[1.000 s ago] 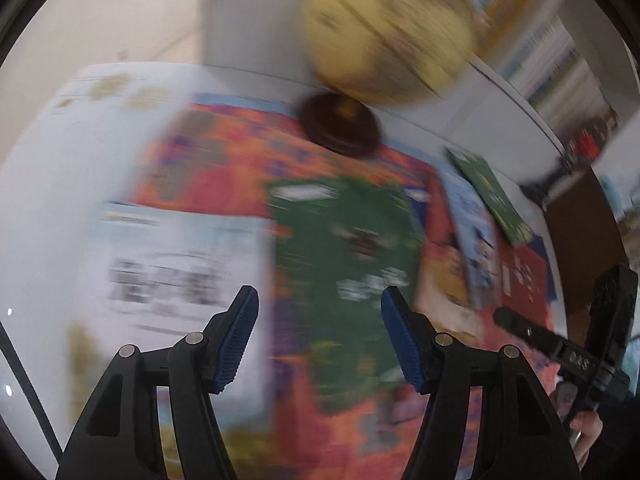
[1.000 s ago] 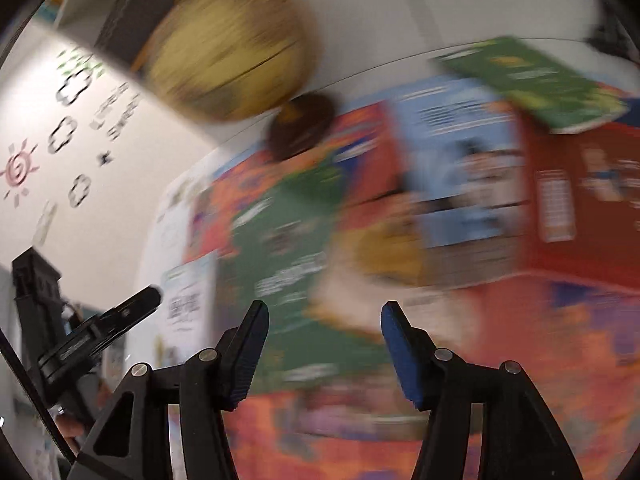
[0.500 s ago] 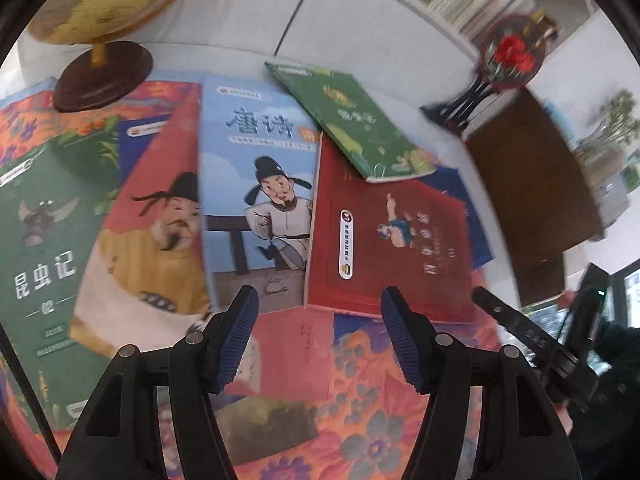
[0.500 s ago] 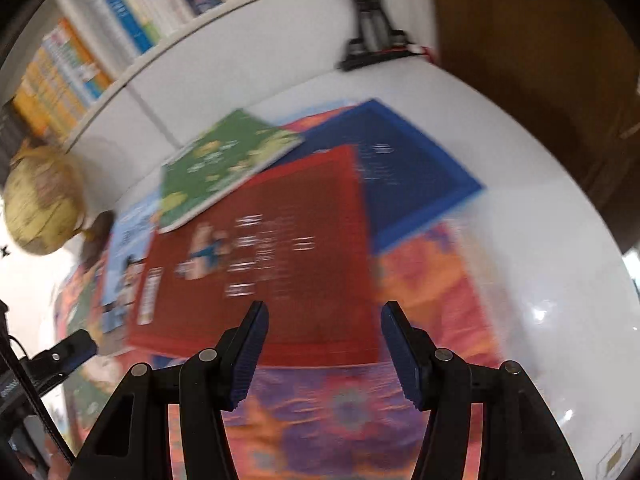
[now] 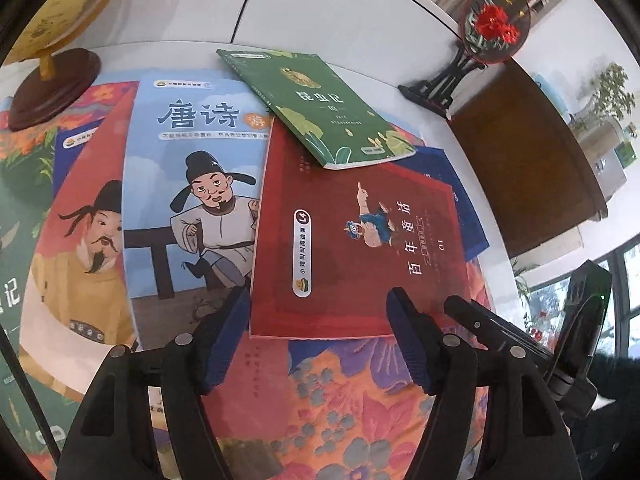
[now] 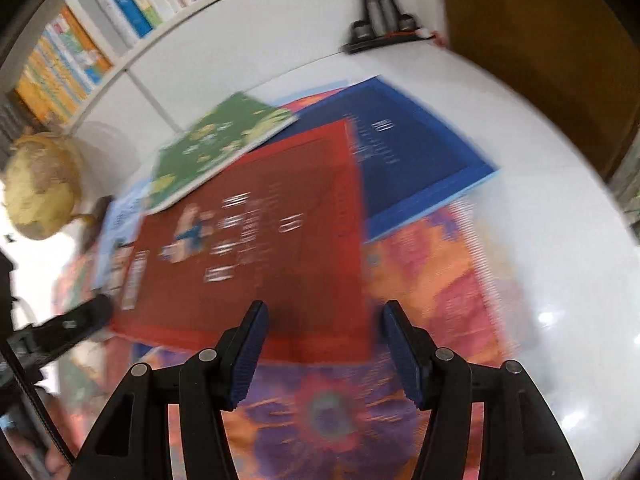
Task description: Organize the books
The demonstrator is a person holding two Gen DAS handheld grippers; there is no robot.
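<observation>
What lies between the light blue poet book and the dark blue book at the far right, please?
The red book lies between the light blue poet book and the dark blue book, overlapping both; the left wrist view shows it sharply.

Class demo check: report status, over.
Both grippers' jaws opening, empty, at red book. Green book lies on its far corner.

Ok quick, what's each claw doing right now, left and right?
Left claw: opening, holding nothing, poised over the near edge of the red book.
Right claw: opening, empty, at the same book's near edge.
</observation>
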